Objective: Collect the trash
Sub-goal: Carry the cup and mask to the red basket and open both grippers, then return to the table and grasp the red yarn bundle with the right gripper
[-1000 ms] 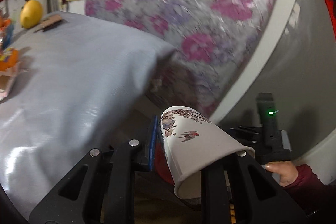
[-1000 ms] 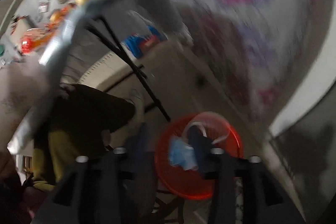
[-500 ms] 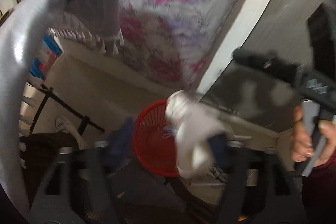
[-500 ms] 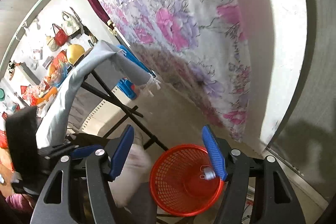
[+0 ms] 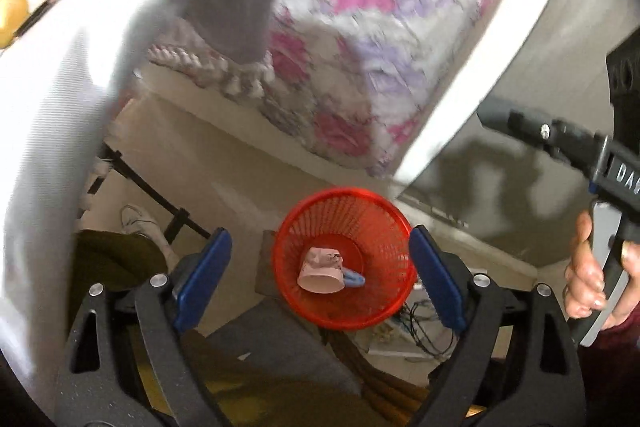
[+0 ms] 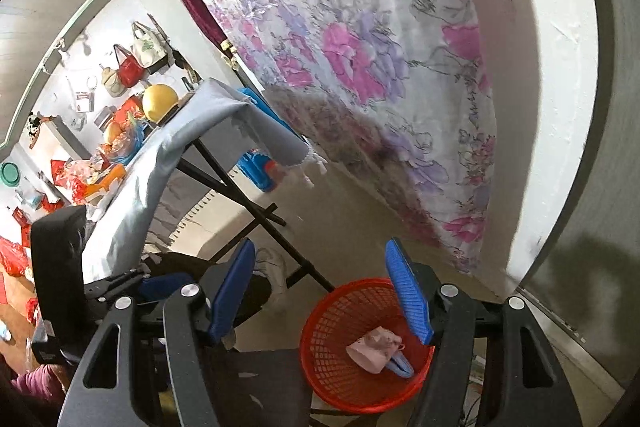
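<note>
Paper cup [image 5: 320, 273] lies on its side inside the red basket [image 5: 384, 311] on the floor, touching a blue item, partly hidden. Left gripper [image 5: 318, 279] and right gripper [image 6: 320, 295] both spread wide, holding nothing, above the basket. Cloth-draped surface [image 6: 132, 195] and its black legs stand left; floral curtain [image 6: 360, 47] behind.

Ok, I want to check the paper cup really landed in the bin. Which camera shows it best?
The left wrist view: it looks almost straight down into the red bin, so the cup lies unobstructed on its side. The right wrist view shows the same cup lower in the frame, close beside a blue pad of the right tongs.
</note>
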`<control>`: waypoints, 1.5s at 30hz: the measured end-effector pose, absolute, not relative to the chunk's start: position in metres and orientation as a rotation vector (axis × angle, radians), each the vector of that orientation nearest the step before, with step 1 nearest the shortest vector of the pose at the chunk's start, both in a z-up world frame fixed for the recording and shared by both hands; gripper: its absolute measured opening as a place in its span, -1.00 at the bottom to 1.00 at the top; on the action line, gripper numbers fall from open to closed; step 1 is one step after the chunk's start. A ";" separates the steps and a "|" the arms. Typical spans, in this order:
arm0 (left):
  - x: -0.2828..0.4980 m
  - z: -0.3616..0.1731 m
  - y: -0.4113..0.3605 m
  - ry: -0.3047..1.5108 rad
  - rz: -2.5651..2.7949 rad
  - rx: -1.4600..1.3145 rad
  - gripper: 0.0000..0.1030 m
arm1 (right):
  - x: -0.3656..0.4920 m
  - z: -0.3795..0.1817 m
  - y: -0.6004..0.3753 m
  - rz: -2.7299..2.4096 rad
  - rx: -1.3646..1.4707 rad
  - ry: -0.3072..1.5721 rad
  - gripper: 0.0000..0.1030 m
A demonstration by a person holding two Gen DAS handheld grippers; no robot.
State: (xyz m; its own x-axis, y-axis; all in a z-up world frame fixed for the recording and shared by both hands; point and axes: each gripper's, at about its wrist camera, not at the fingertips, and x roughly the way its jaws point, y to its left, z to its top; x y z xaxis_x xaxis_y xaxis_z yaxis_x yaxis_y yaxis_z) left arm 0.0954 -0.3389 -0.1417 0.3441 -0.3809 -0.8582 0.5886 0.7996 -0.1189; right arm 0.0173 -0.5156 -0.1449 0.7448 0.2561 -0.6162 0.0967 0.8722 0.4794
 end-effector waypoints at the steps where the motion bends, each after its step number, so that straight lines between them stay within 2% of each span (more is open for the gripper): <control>1: 0.095 -0.135 -0.333 1.025 -0.626 0.212 0.71 | 0.017 -0.142 -0.513 0.097 0.508 0.729 0.32; 12: 0.077 -0.077 -0.284 0.836 -0.517 0.133 0.85 | 0.010 -0.092 -0.469 0.179 0.408 0.644 0.56; 20: 0.076 -0.048 -0.208 0.743 -0.371 0.028 0.87 | 0.016 -0.062 -0.409 0.297 0.335 0.620 0.71; 34: 0.103 -0.044 0.004 0.682 0.122 -0.174 0.87 | 0.073 -0.041 -0.273 0.546 0.262 0.671 0.82; 45: 0.103 -0.053 0.080 0.697 0.235 -0.232 0.87 | 0.149 -0.026 -0.168 0.664 0.166 0.671 0.82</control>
